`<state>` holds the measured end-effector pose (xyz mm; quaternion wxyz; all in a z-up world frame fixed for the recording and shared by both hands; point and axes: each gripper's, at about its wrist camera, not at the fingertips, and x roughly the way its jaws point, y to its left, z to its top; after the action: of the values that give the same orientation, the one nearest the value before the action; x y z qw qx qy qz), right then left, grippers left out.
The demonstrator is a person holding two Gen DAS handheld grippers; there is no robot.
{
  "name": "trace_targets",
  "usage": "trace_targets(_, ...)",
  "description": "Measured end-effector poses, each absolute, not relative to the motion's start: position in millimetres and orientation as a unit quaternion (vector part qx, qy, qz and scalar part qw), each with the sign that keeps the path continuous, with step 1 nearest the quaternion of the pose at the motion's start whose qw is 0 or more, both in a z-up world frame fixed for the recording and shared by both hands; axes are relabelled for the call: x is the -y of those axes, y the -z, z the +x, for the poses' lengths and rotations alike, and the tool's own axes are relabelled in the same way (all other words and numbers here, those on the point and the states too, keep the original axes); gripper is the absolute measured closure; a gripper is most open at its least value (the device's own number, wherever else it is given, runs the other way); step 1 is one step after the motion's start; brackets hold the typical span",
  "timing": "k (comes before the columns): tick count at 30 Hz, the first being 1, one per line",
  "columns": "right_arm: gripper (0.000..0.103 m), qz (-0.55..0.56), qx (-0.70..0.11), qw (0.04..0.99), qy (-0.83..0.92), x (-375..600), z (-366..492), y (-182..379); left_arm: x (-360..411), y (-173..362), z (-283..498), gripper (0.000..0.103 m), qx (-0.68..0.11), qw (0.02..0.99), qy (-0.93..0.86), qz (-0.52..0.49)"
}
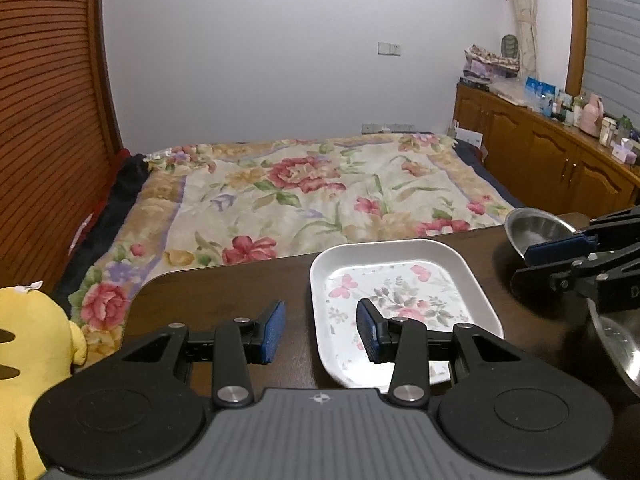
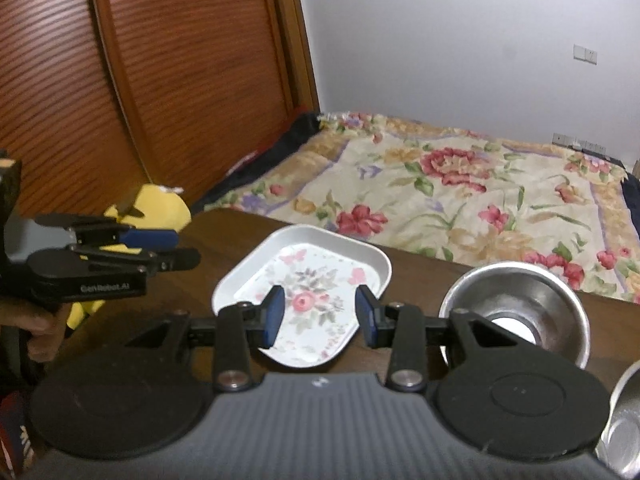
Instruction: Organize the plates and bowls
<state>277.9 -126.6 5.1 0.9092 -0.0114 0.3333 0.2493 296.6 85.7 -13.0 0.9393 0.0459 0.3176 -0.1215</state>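
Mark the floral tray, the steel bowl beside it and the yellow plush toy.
floral tray [image 2: 316, 292]: right wrist view, on the printed rose at its centre.
steel bowl [image 2: 520, 300]: right wrist view, on its inner wall.
yellow plush toy [image 1: 28, 336]: left wrist view, on its body.

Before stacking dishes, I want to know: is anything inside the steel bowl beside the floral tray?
The steel bowl looks empty: only bare metal and a bright reflection show. Its near side is hidden behind the right gripper.

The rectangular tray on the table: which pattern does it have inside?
Pink flowers and butterflies on white, on the tray, clearest in the right wrist view.
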Motion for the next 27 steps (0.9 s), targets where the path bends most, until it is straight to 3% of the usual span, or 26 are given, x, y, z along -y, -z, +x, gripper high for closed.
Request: trace_targets(27,0.062,-0.059,-0.445,0.86,-0.243,112.6,347.4,26.9,-99.8,55.0,339.4,0.068,-0.366,0.92,0.138,0.013)
